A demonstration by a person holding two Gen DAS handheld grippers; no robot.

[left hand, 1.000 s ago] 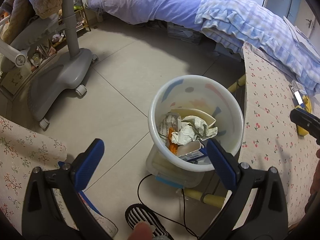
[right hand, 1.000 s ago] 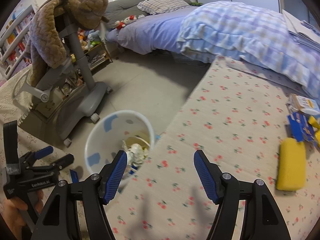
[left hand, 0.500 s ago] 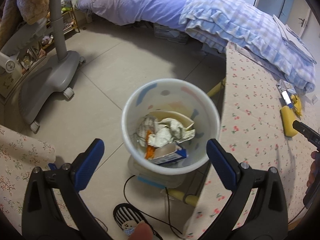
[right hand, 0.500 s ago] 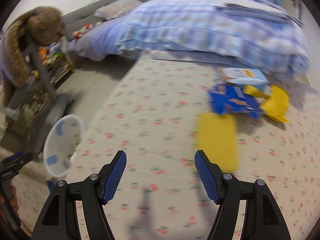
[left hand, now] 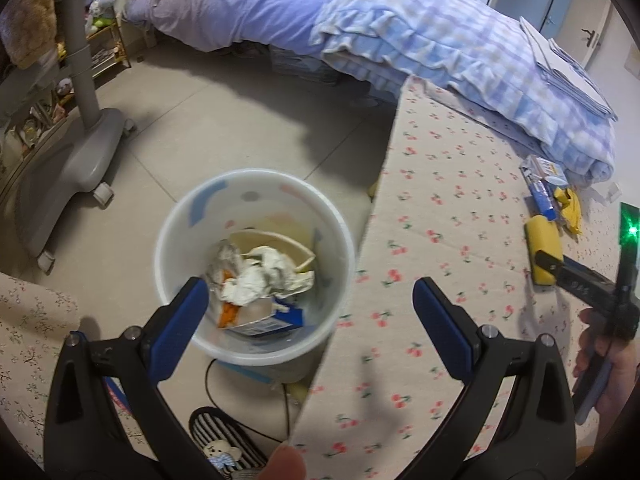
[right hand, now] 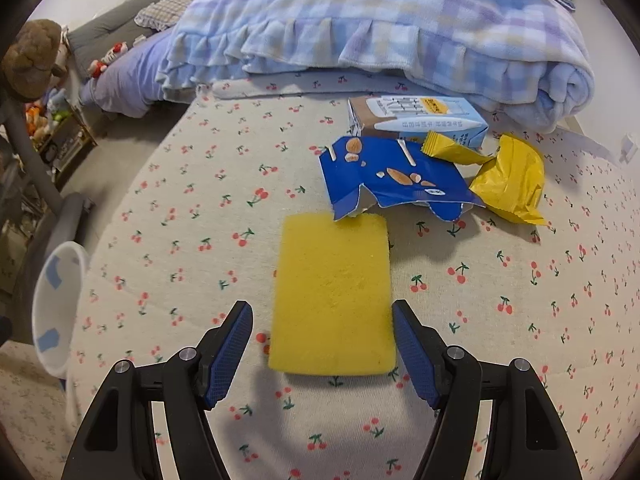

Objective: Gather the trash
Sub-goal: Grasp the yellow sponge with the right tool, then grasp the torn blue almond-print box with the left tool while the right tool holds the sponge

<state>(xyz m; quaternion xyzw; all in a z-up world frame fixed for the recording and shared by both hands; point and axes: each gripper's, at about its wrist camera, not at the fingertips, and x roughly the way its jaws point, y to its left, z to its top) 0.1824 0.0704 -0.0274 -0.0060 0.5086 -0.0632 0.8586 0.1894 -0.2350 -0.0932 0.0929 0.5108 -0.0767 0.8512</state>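
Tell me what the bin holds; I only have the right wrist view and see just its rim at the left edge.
Observer: The left wrist view looks into the white bin: crumpled paper, a blue and white carton and something orange beside it.
Operator: Report where the left gripper is.
Observer: The left gripper is open and empty, straddling the bin's near rim and the table edge.
Operator: Say what lies under the bin.
Observer: A clear plastic box pokes out below it, with a black cable on the floor; whether the bin rests on the box I cannot tell.
Operator: Confirm my gripper from that side.
Observer: The right gripper shows there only as a dark finger over the yellow sponge.
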